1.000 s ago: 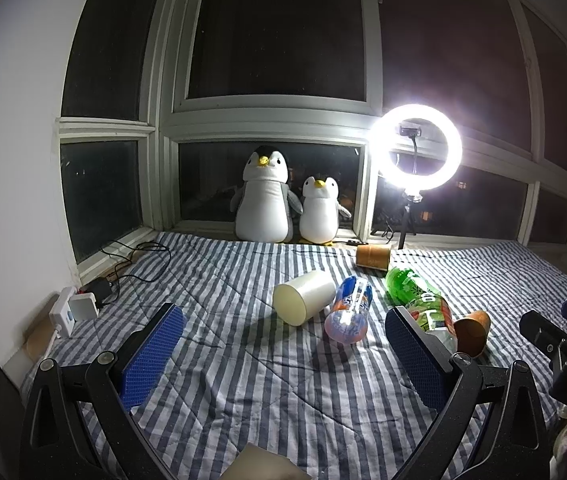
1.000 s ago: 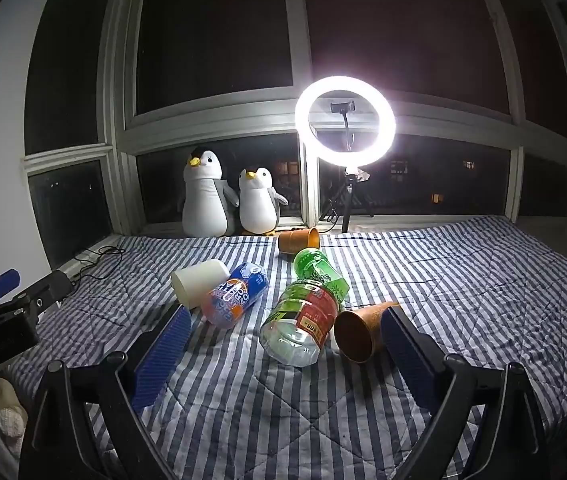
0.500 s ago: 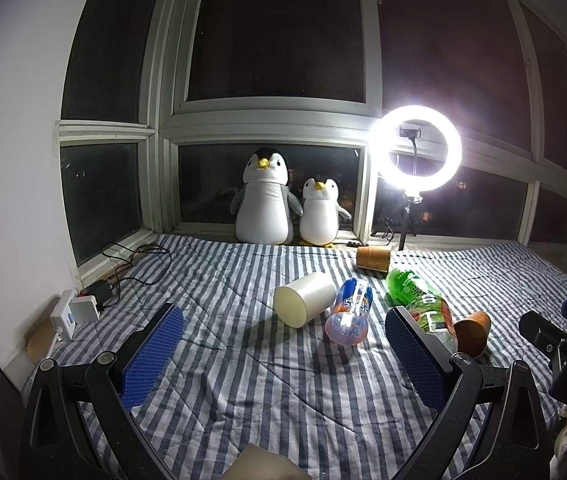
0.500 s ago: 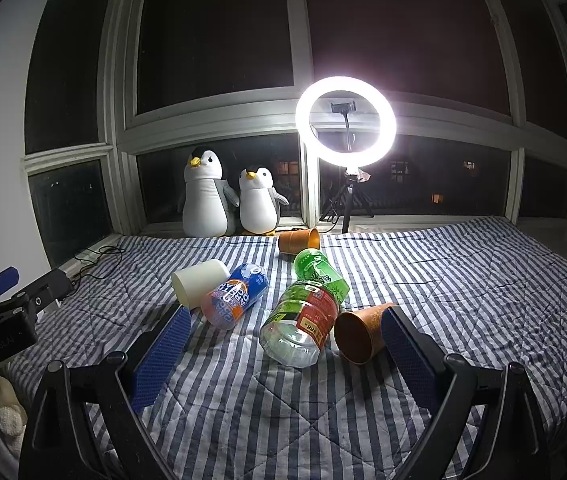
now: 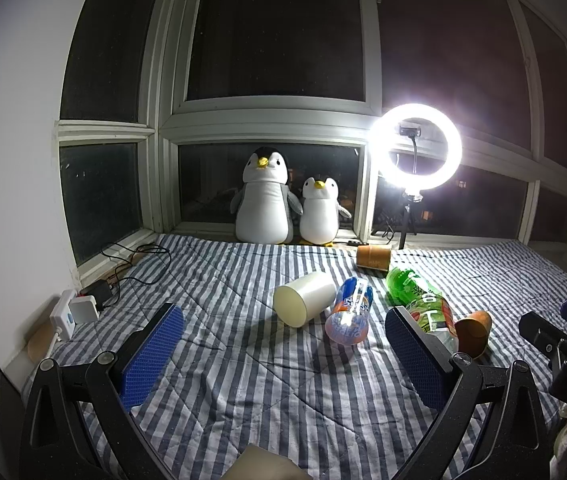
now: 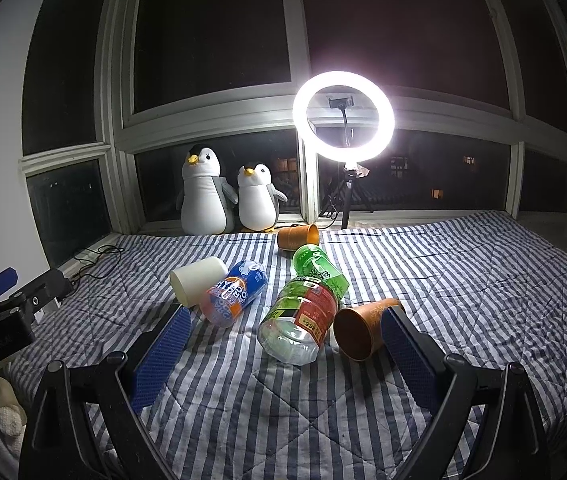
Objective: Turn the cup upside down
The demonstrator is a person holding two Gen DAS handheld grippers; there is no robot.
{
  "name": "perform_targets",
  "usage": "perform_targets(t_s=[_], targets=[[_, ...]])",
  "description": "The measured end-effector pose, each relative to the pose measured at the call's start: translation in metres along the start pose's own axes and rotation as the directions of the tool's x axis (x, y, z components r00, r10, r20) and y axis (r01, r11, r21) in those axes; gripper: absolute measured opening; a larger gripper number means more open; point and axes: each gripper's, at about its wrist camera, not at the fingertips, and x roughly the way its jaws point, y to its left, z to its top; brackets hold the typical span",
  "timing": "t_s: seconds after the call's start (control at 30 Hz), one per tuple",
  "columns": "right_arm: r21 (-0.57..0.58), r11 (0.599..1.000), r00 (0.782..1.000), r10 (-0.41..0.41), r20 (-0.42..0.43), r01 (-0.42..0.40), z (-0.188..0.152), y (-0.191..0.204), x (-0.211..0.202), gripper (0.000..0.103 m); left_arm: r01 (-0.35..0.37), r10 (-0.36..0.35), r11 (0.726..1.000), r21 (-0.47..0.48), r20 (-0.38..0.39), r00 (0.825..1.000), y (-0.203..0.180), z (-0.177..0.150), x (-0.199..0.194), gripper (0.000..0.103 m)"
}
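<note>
Three cups lie on their sides on the striped bedspread. A cream cup (image 5: 304,303) (image 6: 197,285) points its base toward me. A brown paper cup (image 6: 363,332) (image 5: 472,332) rests just ahead of my right gripper's right finger, mouth toward the camera. A second brown cup (image 5: 373,257) (image 6: 298,237) lies near the window. My left gripper (image 5: 283,344) hovers open above the bedspread, short of the cream cup, holding nothing. My right gripper (image 6: 285,344) is also open and holds nothing, with the bottles and near brown cup just beyond its fingers.
A blue-orange bottle (image 6: 233,294) and two green bottles (image 6: 297,322) (image 6: 318,266) lie between the cups. Two plush penguins (image 5: 265,200) and a ring light (image 5: 417,148) stand at the window. A power strip and cables (image 5: 79,308) lie at the left bed edge.
Hardly anything has changed; both views shift only slightly and no object has moved.
</note>
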Motion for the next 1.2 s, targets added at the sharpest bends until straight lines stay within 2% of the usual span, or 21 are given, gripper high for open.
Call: perform_targets(t_s=[0.93, 1.2], targets=[[0.023, 1.000, 1.000, -0.020, -0.005, 0.020, -0.001, -0.016, 0.005, 0.094, 0.022, -0.021, 0.999, 0.037, -0.028, 0.999, -0.019, -0.001, 0.029, 0.102], [0.040, 0.999, 0.999, -0.030, -0.017, 0.031, -0.004, -0.026, 0.010, 0.094, 0.068, -0.060, 0.996, 0.058, -0.125, 0.990, -0.033, 0.009, 0.066, 0.102]])
